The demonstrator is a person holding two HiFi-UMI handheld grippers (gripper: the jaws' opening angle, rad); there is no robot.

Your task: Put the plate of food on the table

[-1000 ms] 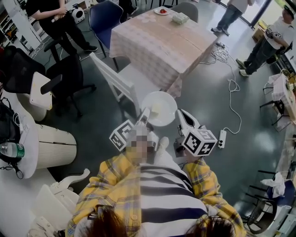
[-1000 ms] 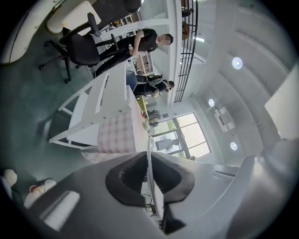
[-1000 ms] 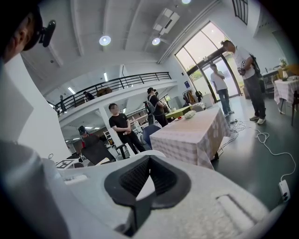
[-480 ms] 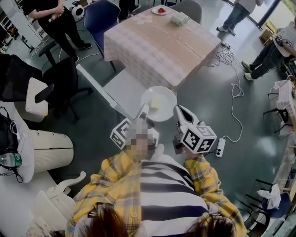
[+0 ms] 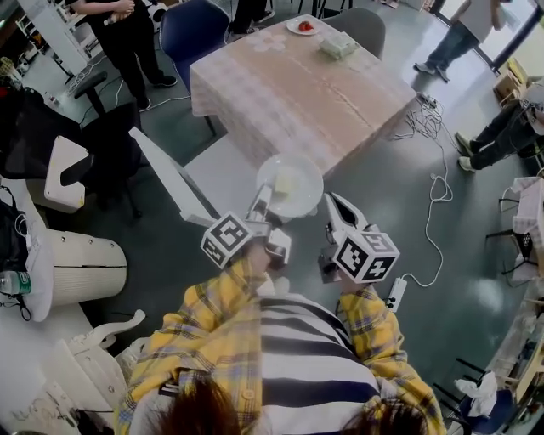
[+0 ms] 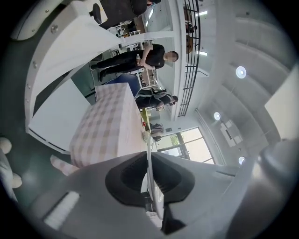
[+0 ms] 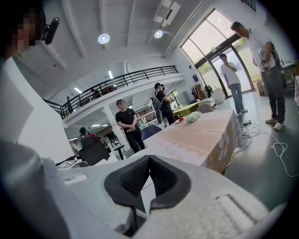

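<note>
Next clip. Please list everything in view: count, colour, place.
table: 1, pink checked cloth, ahead of the person
plate: 1, white, carrying pale yellow food, held at the table's near edge
small plate: 1, white with red food, table's far edge
packet: 1, pale green, far side of the table
chairs: 4; blue and grey beyond the table, white and black to its left
cable: 1, white, floor right of the table
power strip: 1, white, floor at right
bottle: 1, green label, far left
bystanders: 3; one in black top left, two at right
left tongs: shut on the plate's rim
right tongs: shut, empty, beside the plate
</note>
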